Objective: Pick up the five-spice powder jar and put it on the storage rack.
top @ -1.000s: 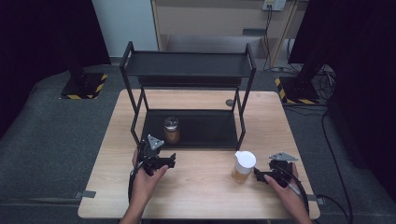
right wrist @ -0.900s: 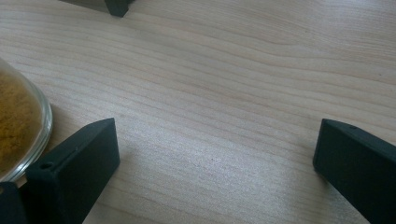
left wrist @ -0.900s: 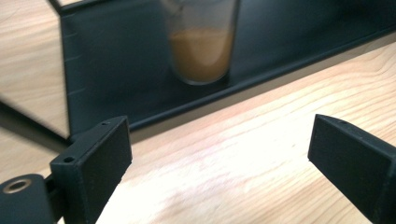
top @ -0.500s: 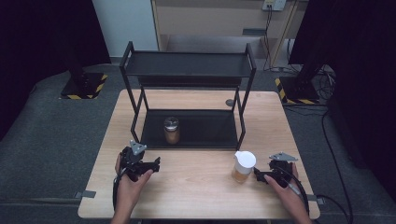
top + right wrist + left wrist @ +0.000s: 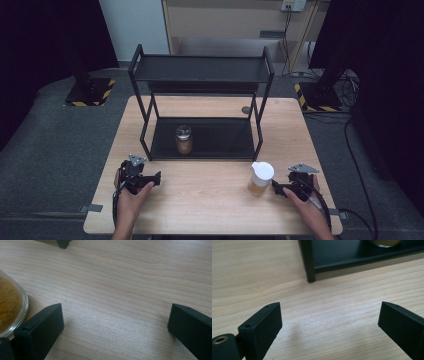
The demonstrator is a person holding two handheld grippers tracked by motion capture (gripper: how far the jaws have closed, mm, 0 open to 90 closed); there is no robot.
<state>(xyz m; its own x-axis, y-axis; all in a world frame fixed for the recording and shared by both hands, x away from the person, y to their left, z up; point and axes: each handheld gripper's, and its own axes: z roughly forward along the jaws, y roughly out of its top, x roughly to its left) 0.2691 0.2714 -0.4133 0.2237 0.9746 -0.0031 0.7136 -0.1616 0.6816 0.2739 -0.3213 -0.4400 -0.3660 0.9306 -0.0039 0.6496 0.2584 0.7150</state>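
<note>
One jar (image 5: 183, 139) sits on the rack's lower shelf (image 5: 220, 142); the white-lidded jar (image 5: 261, 178) waits on the counter (image 5: 210, 195), both grippers' jaws wide and empty.

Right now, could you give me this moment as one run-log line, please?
left gripper open, empty | right gripper open beside jar | second jar on rack

One jar (image 5: 183, 139) on lower shelf of rack (image 5: 200, 68), another jar (image 5: 261, 178) on table (image 5: 210, 200) front-right, beside right gripper (image 5: 276, 187).

Soft even light — dark surroundings (blurred)
</note>
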